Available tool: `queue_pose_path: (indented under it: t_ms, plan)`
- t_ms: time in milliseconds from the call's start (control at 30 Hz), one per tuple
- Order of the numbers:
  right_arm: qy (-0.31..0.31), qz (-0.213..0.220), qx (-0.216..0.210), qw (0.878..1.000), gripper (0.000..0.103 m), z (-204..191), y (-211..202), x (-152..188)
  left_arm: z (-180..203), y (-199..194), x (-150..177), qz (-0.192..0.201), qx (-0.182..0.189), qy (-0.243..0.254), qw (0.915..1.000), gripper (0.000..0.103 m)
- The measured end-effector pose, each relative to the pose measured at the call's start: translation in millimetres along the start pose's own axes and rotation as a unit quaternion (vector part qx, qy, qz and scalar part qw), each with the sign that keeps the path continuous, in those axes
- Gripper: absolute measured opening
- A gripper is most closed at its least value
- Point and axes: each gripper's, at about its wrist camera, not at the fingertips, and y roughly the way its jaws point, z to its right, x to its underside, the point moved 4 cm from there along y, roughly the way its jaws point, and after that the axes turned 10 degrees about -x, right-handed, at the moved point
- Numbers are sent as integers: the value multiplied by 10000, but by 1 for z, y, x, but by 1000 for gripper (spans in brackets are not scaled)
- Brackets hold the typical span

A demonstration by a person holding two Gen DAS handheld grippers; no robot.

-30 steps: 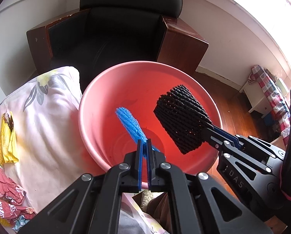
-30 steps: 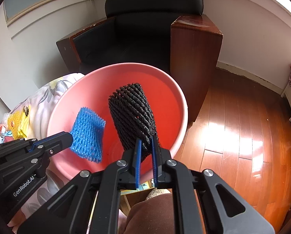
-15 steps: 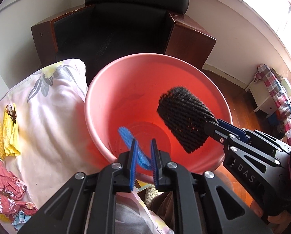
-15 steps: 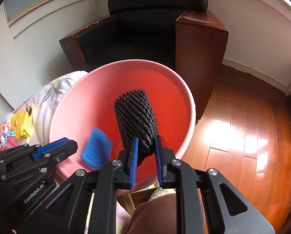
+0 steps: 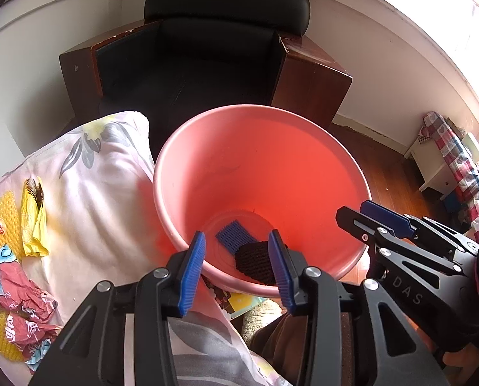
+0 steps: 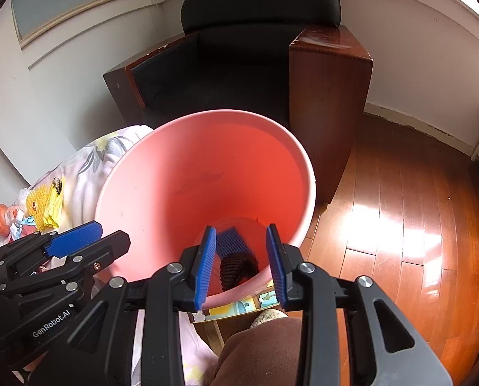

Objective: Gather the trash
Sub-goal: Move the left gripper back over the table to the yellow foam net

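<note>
both foam nets (image 5: pixel 236 239) dropped into pink bucket (image 5: pixel 188 148) | left tongs (image 5: pixel 238 268), right tongs (image 6: pixel 241 265) just opened, empty

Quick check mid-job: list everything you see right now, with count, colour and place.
bucket: one, pink, beside the bed
blue foam net: one, on the bucket floor
black foam net: one, in the bucket, against the blue one
yellow wrapper: one, on the bedsheet
red wrappers: a few, crumpled, on the sheet's near left
bedsheet: one, pale floral
armchair: one, black and brown, behind the bucket
left hand-held gripper: black, blue pads, just opened, empty
right hand-held gripper: same, just opened, empty
</note>
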Motion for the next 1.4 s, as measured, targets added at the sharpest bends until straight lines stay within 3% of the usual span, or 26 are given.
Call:
queue_pose_path:
  t_ms: [633, 1100, 1400]
  plan:
    - [-349, 439, -367, 9978, 33, -57, -34, 10, -45, -56, 15, 360, -211, -445, 9981, 40]
    - [-711, 294, -845, 9935, 33, -120, -36, 25, -126, -108, 46, 652, -514, -1051, 9910, 40]
    - [-1052, 24, -1346, 9853, 33, -164, -22, 41, -200, -130, 89, 570, -1195, -1420, 9810, 40]
